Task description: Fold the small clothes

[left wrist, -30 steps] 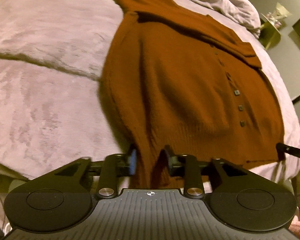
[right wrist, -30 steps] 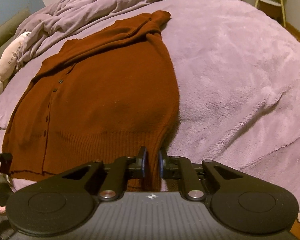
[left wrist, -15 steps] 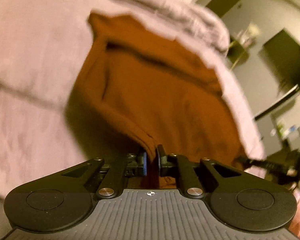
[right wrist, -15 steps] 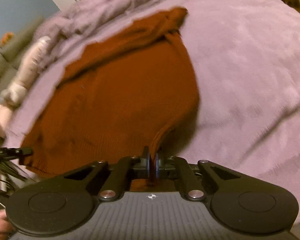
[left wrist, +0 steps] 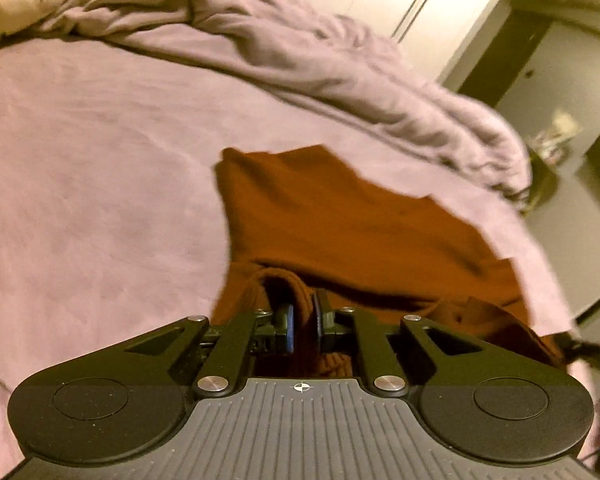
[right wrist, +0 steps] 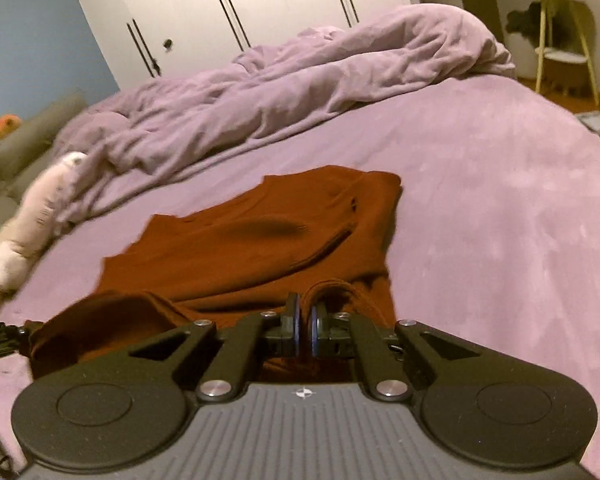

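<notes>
On the purple bed (right wrist: 480,200), rust cardigan (right wrist: 259,240) spread lengthwise ahead, collar end farthest. Left tool (left wrist: 302,324) and right tool (right wrist: 304,330) each clenched on a hem corner, lifted, equally near.

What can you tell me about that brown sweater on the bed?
The rust-brown knit cardigan lies on the purple blanket, looking soft and woolly, with a ribbed hem. The left gripper and the right gripper each pinch a hem corner, lifted and carried over its body, which is creased.
</notes>
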Available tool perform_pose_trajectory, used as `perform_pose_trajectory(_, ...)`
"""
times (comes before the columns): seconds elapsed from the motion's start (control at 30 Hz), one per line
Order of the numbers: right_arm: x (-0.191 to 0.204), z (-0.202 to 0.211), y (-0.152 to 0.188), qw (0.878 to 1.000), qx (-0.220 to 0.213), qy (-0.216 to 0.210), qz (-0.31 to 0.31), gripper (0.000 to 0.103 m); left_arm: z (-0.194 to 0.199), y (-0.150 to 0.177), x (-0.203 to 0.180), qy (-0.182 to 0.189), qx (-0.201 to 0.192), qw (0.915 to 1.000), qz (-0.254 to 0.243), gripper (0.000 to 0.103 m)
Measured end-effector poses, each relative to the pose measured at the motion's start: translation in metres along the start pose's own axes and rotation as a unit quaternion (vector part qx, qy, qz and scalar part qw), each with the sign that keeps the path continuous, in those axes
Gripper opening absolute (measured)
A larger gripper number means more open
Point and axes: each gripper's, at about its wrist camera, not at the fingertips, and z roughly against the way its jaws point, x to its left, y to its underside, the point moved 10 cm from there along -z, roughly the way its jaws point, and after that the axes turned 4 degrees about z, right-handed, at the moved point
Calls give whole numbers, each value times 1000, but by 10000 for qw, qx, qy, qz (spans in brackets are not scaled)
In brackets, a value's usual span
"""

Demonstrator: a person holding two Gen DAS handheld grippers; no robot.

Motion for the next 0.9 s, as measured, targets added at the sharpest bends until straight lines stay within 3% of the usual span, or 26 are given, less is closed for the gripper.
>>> perform_pose_trajectory(0.13, -9, -21, 5, 9983, 158, 436, 344, 6, -7, 1, 9, -233, 56, 9995, -215, 19)
perform_pose_trajectory(0.17, -13, -17, 4, 9981, 61, 496, 366, 11, -2, -1, 11, -224, 0, 9995, -241, 28)
perform_pose_trajectory(0.2, -16, -11, 3, 9984, -78, 486, 278, 16, 5, -4, 14, -240, -95, 9994, -246, 37)
perform_pose_trajectory(0.23, -20, -4, 0, 9985, -223, 468, 185, 30, 14, -9, 17, -223, -251, 9991, -253, 50)
perform_pose_trajectory(0.27, -25, 4, -4, 9980, -405, 448, 195, 43, 21, -13, 22, -229, -396, 9985, -286, 54)
perform_pose_trajectory(0.33, -32, 15, -6, 9947, -628, 657, 477, 53, 29, -16, 27, -167, -463, 9976, -480, 58)
perform_pose_trajectory(0.37, -35, 16, -5, 9937, -622, 693, 624, 53, 27, -15, 27, -111, -387, 9975, -583, 68)
perform_pose_trajectory(0.43, -34, 10, 3, 9951, -407, 436, 787, 54, 20, -7, 31, -142, -162, 9966, -791, 74)
perform_pose_trajectory(0.6, -26, -20, 16, 9915, -25, 371, 1243, 54, -10, 9, 26, -144, 286, 9948, -968, 74)
perform_pose_trajectory(0.73, -9, -39, 15, 9865, 32, 307, 1608, 51, -23, 9, 9, -177, 268, 9925, -1180, 71)
perform_pose_trajectory(0.9, -2, -51, 13, 9813, 132, 303, 1895, 20, -19, 12, -16, 209, 237, 9892, -1431, 70)
